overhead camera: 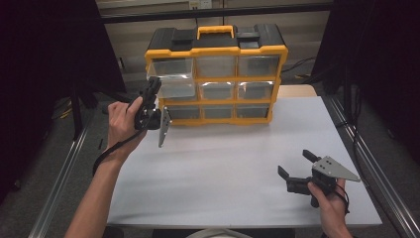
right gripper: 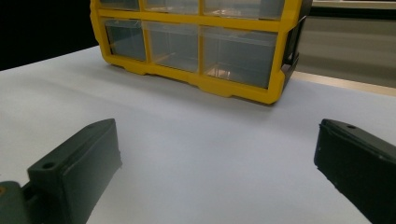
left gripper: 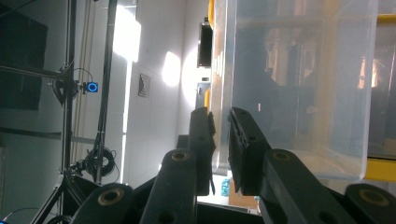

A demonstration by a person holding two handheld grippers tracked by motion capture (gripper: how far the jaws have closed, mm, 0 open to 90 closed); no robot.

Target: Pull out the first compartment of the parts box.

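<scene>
A yellow and black organizer (overhead camera: pixel 216 52) with several clear drawers stands at the back of the white table (overhead camera: pixel 223 163). Its top-left clear drawer (overhead camera: pixel 173 79) sticks out toward me. My left gripper (overhead camera: pixel 151 89) is at that drawer's left front corner, turned on its side. In the left gripper view the gripper (left gripper: pixel 222 121) is shut on the thin wall of the clear drawer (left gripper: pixel 299 84). My right gripper (overhead camera: pixel 293 161) rests low over the table's front right, open with nothing between its jaws. In the right gripper view this gripper (right gripper: pixel 219 140) faces the organizer (right gripper: pixel 196 79) across bare table.
The table has metal rails along both sides (overhead camera: pixel 366 163). Dark curtains hang on the left and right. A stand with cables (left gripper: pixel 93 158) is seen beyond the table's left in the left gripper view.
</scene>
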